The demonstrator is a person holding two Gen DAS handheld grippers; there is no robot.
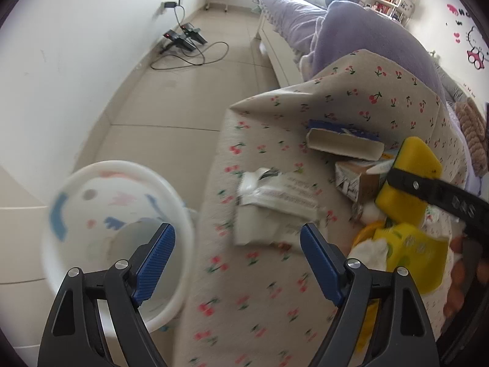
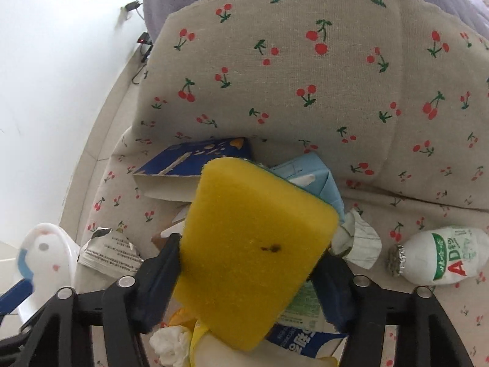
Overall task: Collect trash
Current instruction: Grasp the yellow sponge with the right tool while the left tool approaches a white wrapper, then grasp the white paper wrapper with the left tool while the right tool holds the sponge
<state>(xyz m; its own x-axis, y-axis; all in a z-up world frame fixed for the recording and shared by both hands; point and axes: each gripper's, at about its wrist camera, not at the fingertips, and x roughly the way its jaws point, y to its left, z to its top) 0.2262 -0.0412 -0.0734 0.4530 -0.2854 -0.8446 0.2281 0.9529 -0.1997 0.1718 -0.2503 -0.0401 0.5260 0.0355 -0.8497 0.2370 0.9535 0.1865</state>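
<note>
My right gripper (image 2: 247,260) is shut on a yellow sponge (image 2: 253,244) and holds it over a heap of trash on the cherry-print cloth (image 2: 305,76). The heap has a torn blue carton (image 2: 189,159), a light blue carton (image 2: 324,180), a crumpled paper wrapper (image 2: 110,253) and a small white drink bottle (image 2: 443,260). My left gripper (image 1: 237,260) is open and empty, between a white patterned bin (image 1: 101,214) on the left and the paper wrapper (image 1: 275,202) ahead. The sponge and right gripper also show in the left wrist view (image 1: 409,177).
Purple bedding (image 1: 366,36) lies behind the cloth. The tiled floor (image 1: 183,98) holds black devices with cables (image 1: 183,39) near the white wall. A white tissue (image 2: 168,342) and yellow peel lie under the sponge.
</note>
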